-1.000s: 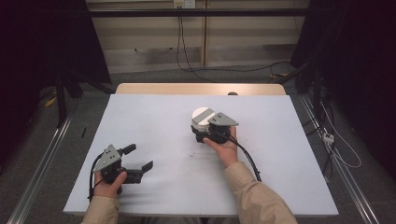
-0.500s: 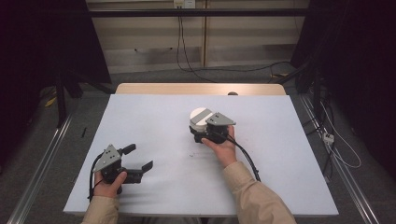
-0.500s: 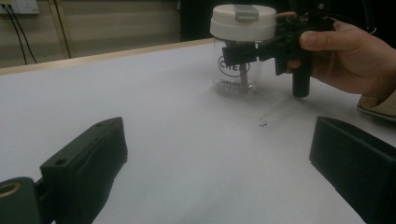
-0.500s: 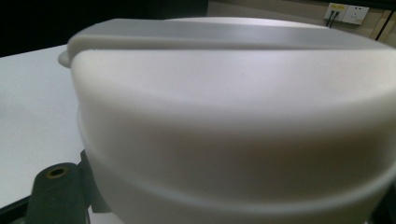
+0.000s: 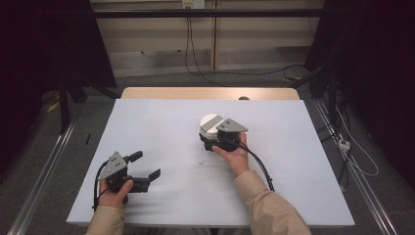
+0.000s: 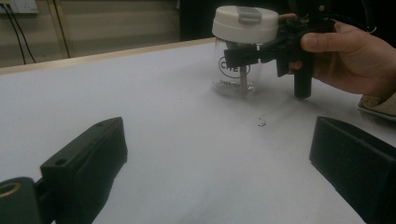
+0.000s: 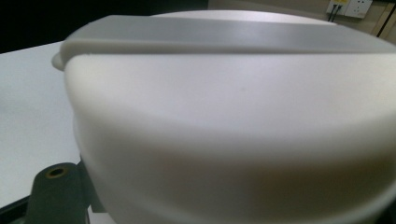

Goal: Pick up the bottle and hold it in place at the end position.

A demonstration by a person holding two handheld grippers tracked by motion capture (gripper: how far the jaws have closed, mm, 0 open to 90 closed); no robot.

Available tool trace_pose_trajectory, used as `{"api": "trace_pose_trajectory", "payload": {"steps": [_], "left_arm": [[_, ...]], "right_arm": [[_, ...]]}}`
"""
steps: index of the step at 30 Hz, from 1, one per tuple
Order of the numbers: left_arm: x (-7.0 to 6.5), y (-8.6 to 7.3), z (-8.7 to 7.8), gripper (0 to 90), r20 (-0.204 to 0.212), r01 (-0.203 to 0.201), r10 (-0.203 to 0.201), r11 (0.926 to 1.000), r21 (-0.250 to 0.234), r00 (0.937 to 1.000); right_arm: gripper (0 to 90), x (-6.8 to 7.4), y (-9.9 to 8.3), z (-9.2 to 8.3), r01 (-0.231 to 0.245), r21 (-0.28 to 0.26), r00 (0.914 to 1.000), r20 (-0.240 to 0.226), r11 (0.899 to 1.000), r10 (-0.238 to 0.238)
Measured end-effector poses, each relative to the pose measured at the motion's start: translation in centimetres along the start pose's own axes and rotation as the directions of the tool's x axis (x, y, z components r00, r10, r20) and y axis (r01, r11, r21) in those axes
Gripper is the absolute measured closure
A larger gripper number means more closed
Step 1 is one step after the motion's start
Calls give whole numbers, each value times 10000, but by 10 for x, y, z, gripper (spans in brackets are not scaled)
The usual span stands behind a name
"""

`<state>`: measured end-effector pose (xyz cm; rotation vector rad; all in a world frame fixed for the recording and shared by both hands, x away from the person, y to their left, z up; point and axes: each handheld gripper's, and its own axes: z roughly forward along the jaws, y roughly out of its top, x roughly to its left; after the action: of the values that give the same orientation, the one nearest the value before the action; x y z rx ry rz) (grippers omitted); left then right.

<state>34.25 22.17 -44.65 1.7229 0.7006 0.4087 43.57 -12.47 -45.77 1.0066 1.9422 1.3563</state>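
A clear jar with a white lid [image 5: 211, 120] stands upright on the white table [image 5: 156, 122], right of centre. My right gripper [image 5: 208, 133] reaches it from the near side, its jaws closed on the jar just under the lid. From the left gripper view the jar [image 6: 237, 70] carries a dark printed logo, and one black jaw of the right gripper [image 6: 243, 55] crosses its front. Up close the lid [image 7: 233, 116] looms in the right gripper view. My left gripper [image 5: 147, 165] rests at the front left, open and holding nothing [image 6: 219, 154].
A wooden strip [image 5: 210, 93] runs along the table's far edge with a small dark object [image 5: 243, 98] on it. Small dark specks [image 5: 200, 161] lie near the middle. Metal rails [image 5: 44, 166] flank the table, and cables [image 5: 352, 152] trail on the floor at right.
The right gripper and the jar have shifted very slightly to the left and toward me. The left gripper has stayed put.
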Motion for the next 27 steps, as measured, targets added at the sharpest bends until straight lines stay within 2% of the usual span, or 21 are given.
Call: {"api": "trace_pose_trajectory", "payload": {"steps": [5, 14, 22, 27], "left_arm": [[-1, 0, 2, 37, 83, -10, 10, 10000, 59, 10000], [-3, 2, 6, 45, 125, -58, 57, 9999, 123, 9999], [-4, 5, 10, 43, 84, 13, -14, 9999, 171, 10000], [-6, 11, 13, 41, 42, 203, -204, 9997, 157, 9998]], "right_arm": [[181, -2, 0, -2, -150, 123, 9999, -23, 9998, 151], [164, -3, -2, -5, -74, 313, 10000, -12, 9995, 75], [179, -3, -3, -8, 31, 357, 10000, -73, 9994, -28], [183, -3, -3, -8, 7, 368, 9999, -146, 9993, -2]]}}
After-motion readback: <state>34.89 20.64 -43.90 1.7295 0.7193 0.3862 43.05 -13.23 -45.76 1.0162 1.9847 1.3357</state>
